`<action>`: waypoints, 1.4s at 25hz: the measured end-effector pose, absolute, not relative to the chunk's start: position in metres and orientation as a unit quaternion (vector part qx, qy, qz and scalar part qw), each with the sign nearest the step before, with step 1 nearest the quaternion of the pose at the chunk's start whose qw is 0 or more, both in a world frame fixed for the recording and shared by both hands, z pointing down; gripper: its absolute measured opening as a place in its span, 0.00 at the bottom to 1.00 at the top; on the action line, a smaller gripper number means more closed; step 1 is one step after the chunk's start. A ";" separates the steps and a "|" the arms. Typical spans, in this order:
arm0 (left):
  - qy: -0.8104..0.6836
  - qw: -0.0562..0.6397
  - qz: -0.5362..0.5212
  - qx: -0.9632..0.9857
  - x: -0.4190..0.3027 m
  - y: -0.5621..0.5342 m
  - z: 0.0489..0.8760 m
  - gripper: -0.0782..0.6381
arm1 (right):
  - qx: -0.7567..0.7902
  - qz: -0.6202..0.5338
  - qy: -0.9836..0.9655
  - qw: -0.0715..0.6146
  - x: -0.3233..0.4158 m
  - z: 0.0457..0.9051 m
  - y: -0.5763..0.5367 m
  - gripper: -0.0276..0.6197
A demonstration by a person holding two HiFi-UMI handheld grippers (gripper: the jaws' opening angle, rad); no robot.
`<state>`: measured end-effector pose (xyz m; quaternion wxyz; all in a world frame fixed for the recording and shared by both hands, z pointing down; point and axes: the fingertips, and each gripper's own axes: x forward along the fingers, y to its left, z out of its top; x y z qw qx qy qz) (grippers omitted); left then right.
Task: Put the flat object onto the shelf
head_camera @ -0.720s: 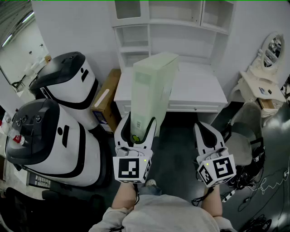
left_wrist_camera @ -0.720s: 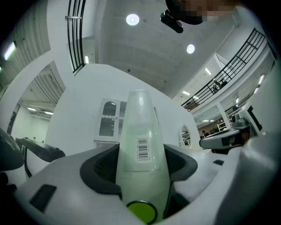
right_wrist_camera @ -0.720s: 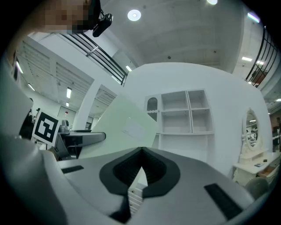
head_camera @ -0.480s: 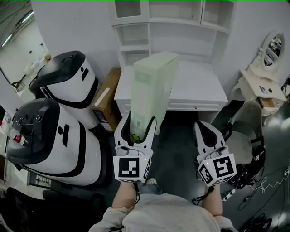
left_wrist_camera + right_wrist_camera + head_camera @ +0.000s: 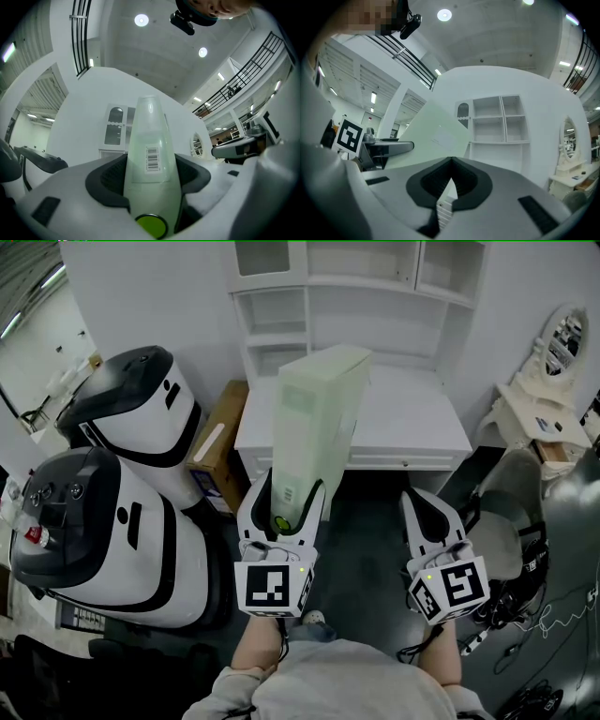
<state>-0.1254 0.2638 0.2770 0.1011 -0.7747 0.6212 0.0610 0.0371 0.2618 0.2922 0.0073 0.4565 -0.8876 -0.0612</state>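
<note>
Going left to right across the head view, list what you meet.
Nearer white-and-black machine → cardboard box → pale green flat object → right gripper → oval mirror.

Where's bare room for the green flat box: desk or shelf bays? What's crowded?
Free: desk top right of the flat box, between shelf unit and front edge; wide middle shelf bay and upper bays look empty. Crowded: left of the desk, cardboard box and two white-and-black machines; right, a chair.
</note>
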 end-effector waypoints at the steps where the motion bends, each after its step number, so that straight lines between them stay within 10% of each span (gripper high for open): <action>1: 0.620 0.101 0.061 -0.775 -0.127 0.261 0.277 0.52 | 0.457 -0.062 -0.887 0.008 0.035 0.292 0.259 0.06; 35: 0.589 0.105 0.069 -0.798 -0.128 0.110 0.279 0.52 | 0.477 -0.042 -0.878 -0.016 0.032 0.302 0.116 0.06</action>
